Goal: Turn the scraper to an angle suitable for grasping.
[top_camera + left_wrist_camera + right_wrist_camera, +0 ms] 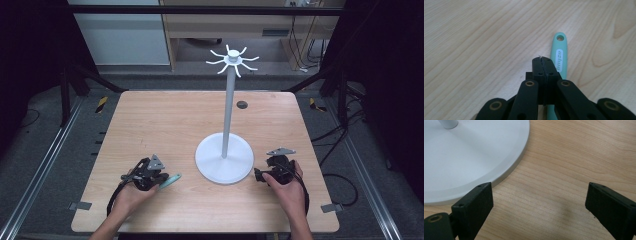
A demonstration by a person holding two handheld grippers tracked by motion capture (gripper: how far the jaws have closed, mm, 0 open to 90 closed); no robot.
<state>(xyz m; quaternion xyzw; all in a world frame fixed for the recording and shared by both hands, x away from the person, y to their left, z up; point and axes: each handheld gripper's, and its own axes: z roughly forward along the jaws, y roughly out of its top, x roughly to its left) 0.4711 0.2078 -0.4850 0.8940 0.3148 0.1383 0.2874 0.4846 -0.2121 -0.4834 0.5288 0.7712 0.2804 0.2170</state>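
Black jaws of the left gripper are seen at the bottom middle of the left gripper view, clenched flat against each other with nothing caught between them. Just to their right, and partly hidden beneath them, the teal handle is laid flat on the bench. Its long axis is run up the frame, almost parallel to the jaws, and its rounded end with a small hanging hole is pointed toward the upper middle of the picture. A white oval label with lettering is set into its smooth, matte plastic. What is carried at its other end cannot be told, as that end is covered by the gripper.

In the high view the same handle is seen at the lower left of the frame, slanted up to the right from under the left gripper, so this hand is plainly the nearer one. A sideways shift and an opening of the jaws would be needed, it is judged, before the handle could be taken.

To the right, the white stand is set on a round, smooth base, with a slim pole topped by curved hooks. At the lower right the right gripper is held beside that base, its jaws released and spread wide over bare pale wood grain, the base rim close by.
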